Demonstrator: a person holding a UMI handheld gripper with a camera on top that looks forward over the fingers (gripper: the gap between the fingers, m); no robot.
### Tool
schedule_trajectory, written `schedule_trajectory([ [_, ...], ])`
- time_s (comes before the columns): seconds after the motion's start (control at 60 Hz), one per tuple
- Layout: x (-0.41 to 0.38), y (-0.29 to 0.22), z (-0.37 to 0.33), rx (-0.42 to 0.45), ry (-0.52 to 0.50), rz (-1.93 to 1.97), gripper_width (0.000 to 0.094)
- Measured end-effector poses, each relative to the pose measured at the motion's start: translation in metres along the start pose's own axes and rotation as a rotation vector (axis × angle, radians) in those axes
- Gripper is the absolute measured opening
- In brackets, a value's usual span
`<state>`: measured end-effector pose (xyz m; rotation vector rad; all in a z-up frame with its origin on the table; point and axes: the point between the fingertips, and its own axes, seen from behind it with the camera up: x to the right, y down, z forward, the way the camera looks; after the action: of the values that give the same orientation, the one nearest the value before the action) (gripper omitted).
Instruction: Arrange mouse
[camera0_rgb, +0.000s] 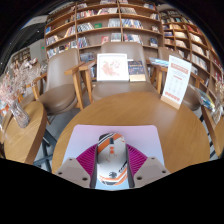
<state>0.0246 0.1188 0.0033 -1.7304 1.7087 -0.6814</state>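
gripper (111, 160) closed on mouse (111, 155), no legible writing

One mouse (111, 160), one mouse pad (112, 134), one round table (170, 125), two chairs (63, 72)

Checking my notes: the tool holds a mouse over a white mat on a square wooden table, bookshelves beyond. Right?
Only the table's shape is wrong: the gripper view shows a round wooden table. The tool does hold the mouse over the white mat, bookshelves beyond.
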Motion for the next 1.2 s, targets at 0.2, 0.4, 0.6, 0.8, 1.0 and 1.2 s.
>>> schedule_trajectory([
  [0.2,0.005,0.012,0.009,0.003,0.046,-0.018,0.0522],
  [0.4,0.006,0.002,-0.029,0.045,0.04,0.002,0.0839],
  [0.6,0.021,-0.001,-0.134,0.115,0.045,0.014,0.0848],
  [0.8,0.035,0.03,-0.231,0.174,0.016,-0.005,0.0849],
  [1.0,0.051,0.068,-0.286,0.204,0.035,-0.03,0.0845],
  [1.2,0.069,0.088,-0.311,0.224,0.076,-0.043,0.0848],
])
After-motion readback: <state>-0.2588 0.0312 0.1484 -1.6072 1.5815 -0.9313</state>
